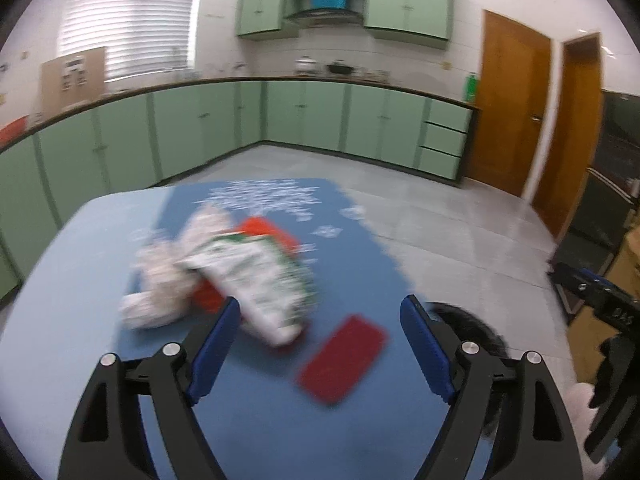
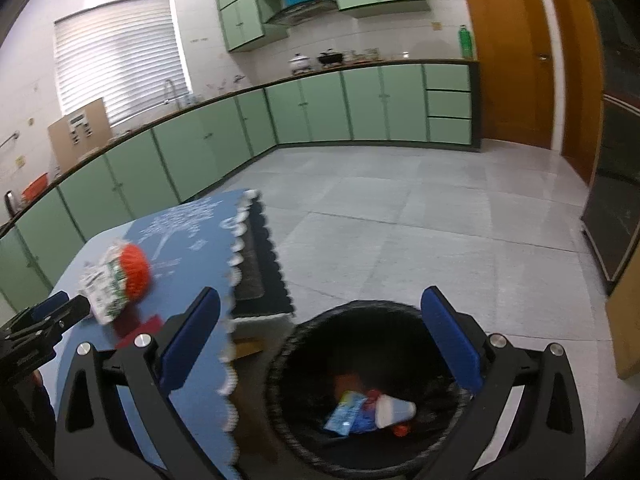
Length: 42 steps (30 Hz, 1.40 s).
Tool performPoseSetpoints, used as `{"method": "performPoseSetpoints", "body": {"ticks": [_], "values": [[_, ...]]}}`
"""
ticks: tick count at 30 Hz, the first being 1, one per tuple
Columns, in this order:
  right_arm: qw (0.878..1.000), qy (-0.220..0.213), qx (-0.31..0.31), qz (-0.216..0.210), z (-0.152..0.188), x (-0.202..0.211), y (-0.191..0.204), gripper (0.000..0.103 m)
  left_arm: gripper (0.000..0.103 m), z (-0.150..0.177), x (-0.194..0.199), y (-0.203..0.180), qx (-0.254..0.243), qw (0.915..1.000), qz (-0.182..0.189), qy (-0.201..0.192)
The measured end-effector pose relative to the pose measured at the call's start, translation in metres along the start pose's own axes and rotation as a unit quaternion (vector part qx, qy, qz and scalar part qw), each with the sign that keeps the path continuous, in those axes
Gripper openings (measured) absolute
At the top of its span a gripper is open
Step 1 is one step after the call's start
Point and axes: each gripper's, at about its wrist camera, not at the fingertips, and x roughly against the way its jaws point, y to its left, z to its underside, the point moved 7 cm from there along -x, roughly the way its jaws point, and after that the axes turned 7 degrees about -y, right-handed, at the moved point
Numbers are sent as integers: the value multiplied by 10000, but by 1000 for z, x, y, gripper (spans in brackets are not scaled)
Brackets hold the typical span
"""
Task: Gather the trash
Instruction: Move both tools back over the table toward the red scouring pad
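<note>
Left wrist view showed the left gripper [image 1: 320,320] spread wide with nothing between its jaws. Just ahead of its fingertips, on the blue tablecloth [image 1: 256,432], lay the remaining trash: a white-and-green printed wrapper [image 1: 260,280] over an orange packet [image 1: 272,232], a crumpled white tissue wad [image 1: 160,284] to their left, and a flat red packet [image 1: 342,360] between the fingers' lines.

Right wrist view showed the right gripper [image 2: 320,340] also released and empty, poised over the black bin [image 2: 372,392], where a blue wrapper [image 2: 346,412] and a white cup [image 2: 394,410] already lay. Judging by this, one drop was finished; the next move called for reaching the table pile and pinching a wrapper.
</note>
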Motion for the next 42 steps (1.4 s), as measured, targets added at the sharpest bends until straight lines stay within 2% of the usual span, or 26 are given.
{"method": "performPoseSetpoints", "body": {"ticks": [5, 9, 16, 21, 26, 34, 42], "values": [[9994, 94, 186, -267, 12, -9, 51, 98, 80, 17, 12, 49, 209, 9987, -457, 81], [9984, 73, 367, -423, 23, -14, 91, 98, 81, 27, 16, 68, 227, 9976, -648, 116], [9962, 351, 606, -510, 42, -30, 139, 98, 80, 35, 17, 88, 295, 9958, -862, 89], [9948, 575, 746, -379, 62, -44, 163, 98, 80, 40, 19, 94, 255, 9955, -905, 89], [9931, 697, 919, -217, 75, -57, 179, 98, 80, 48, 18, 104, 230, 9951, -941, 198], [9915, 870, 968, 75, 81, -70, 182, 98, 80, 57, 12, 131, 427, 9922, -1115, 369], [9889, 1013, 1057, 239, 86, -79, 185, 98, 80, 57, 10, 139, 471, 9923, -1078, 383]]}}
